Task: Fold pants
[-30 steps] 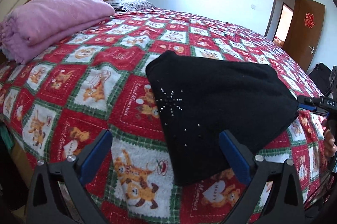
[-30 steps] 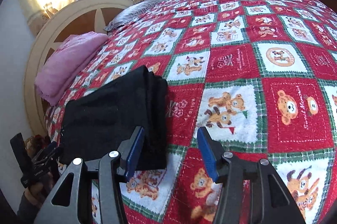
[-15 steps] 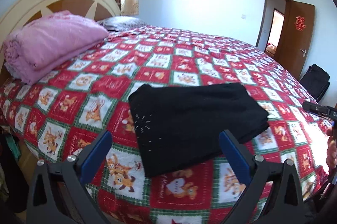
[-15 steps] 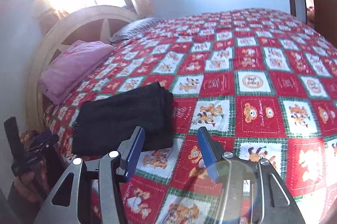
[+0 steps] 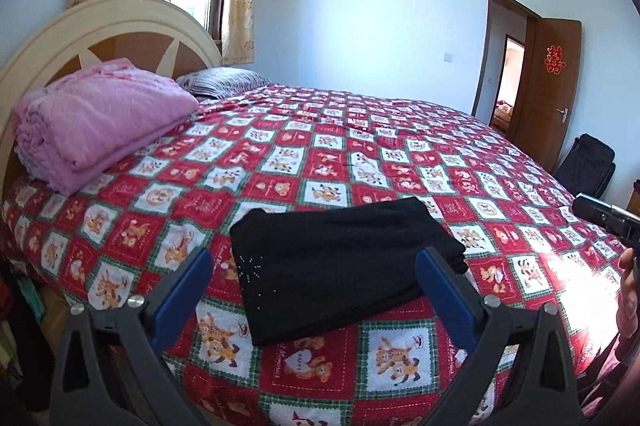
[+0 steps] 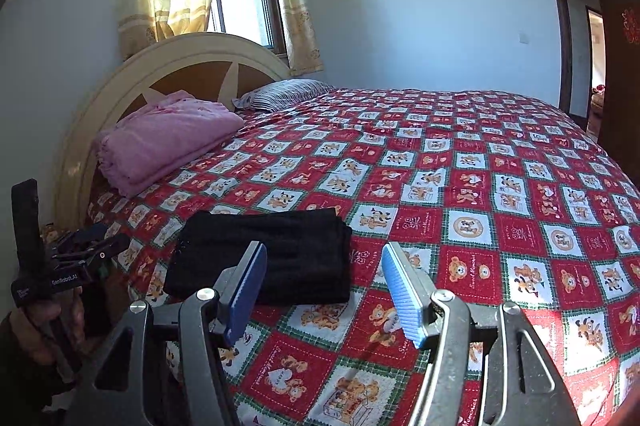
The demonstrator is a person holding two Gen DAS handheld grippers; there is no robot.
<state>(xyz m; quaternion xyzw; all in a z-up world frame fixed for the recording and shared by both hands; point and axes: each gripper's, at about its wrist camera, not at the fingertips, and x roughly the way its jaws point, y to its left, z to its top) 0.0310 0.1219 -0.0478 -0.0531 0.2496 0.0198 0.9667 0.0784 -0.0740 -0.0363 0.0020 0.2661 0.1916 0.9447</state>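
- Left gripper (image 5: pixel 312 290), black frame with blue ribbed pads, is hanging with jaws spread wide and nothing between the pads; it is floating above the near bed edge, clear of the cloth.
- Right gripper (image 6: pixel 324 290), same build, is standing open and empty; its jaws have just been opening a bit further.
- Black knit pants (image 5: pixel 340 262), folded into a flat rectangular stack with small sparkly studs on one corner, are lying on the red-green-white checked bear-print bedspread (image 5: pixel 360 154), near the bed's near edge.
- Pants are sitting just beyond and between the left pads in the left wrist view; in the right wrist view they are lying ahead-left, behind the left pad.
- Folded layered edge is facing the right gripper's side.
- Soft pink folded blanket (image 5: pixel 96 122) is resting well apart, by the cream arched headboard (image 5: pixel 120 18).
- Wide bare bedspread is stretching past the pants.
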